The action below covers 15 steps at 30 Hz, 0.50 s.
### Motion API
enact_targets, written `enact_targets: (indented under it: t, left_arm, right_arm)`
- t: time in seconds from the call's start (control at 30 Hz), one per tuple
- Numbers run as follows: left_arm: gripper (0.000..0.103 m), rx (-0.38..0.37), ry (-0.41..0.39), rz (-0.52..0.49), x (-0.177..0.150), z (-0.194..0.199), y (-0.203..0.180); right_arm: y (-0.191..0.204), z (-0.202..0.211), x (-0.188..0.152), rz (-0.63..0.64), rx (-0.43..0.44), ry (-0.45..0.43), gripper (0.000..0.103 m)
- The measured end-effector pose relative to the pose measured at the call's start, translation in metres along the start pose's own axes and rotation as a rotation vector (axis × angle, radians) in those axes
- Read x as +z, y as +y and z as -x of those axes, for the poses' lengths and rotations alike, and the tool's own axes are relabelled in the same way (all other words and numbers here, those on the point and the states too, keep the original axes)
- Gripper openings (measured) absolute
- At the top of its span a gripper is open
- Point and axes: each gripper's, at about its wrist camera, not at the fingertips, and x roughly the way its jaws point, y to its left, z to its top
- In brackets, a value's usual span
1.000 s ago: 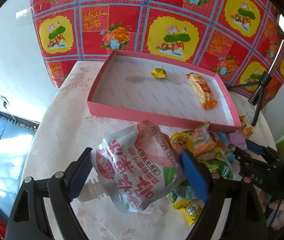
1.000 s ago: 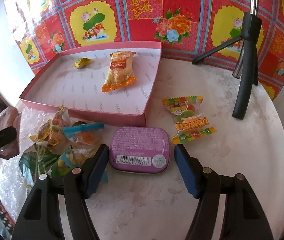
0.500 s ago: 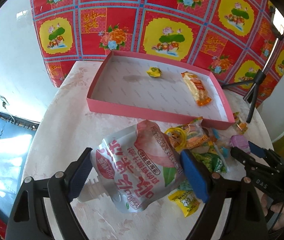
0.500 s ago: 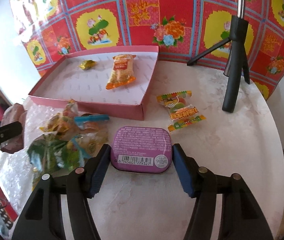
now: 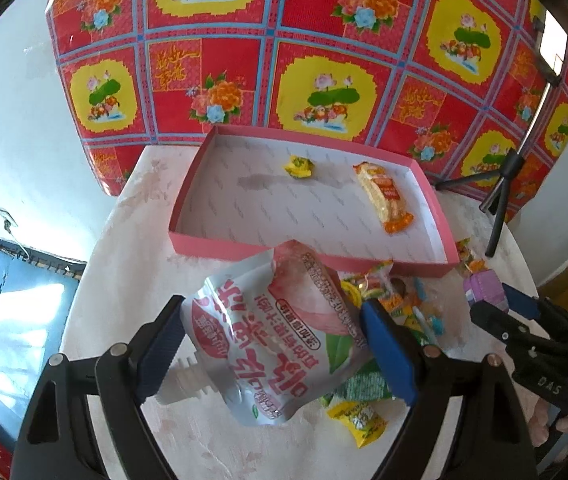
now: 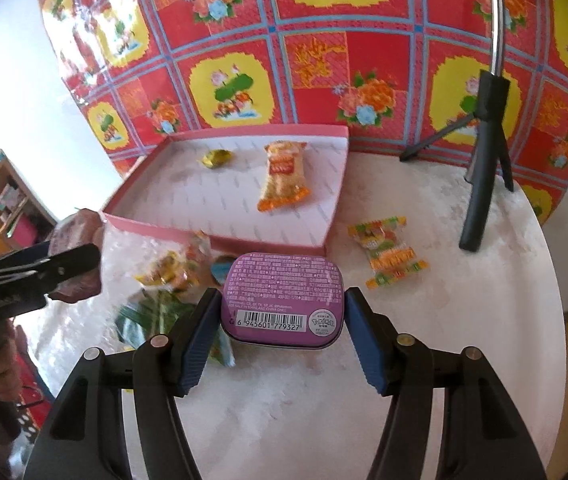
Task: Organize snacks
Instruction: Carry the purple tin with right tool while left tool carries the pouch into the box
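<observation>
The left gripper (image 5: 274,354) pinches a white and pink spouted drink pouch (image 5: 280,344) between its blue pads, lifted above the pale table (image 5: 124,264). The right gripper (image 6: 282,340) clamps a purple tin (image 6: 282,296), barcode side up, above the same table. Just beyond both lies a loose heap of snack packets (image 5: 399,312), between the grippers and the pink tray's (image 5: 240,246) near wall. A striped candy packet (image 6: 389,250) lies apart, just right of the tray. Inside the tray rest a small yellow wrapped sweet (image 5: 299,167) and an orange cracker packet (image 5: 383,196), well apart from each other. A black tripod (image 6: 483,168) stands at the table's far right, before a red floral cloth (image 6: 323,60).
</observation>
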Motion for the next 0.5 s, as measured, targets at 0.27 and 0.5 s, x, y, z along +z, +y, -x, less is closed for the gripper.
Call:
enact_targets:
  t: [0.27, 0.5]
  left_arm:
    - [0.09, 0.002, 0.001, -0.025, 0.023, -0.014, -0.003]
    - [0.09, -0.026, 0.038, -0.03, 0.04, -0.033, -0.006]
  right_arm:
    - [0.006, -0.011, 0.025, -0.005, 0.036, -0.001, 0.063]
    - [0.006, -0.029, 0.046, -0.028, 0.067, -0.003, 0.063]
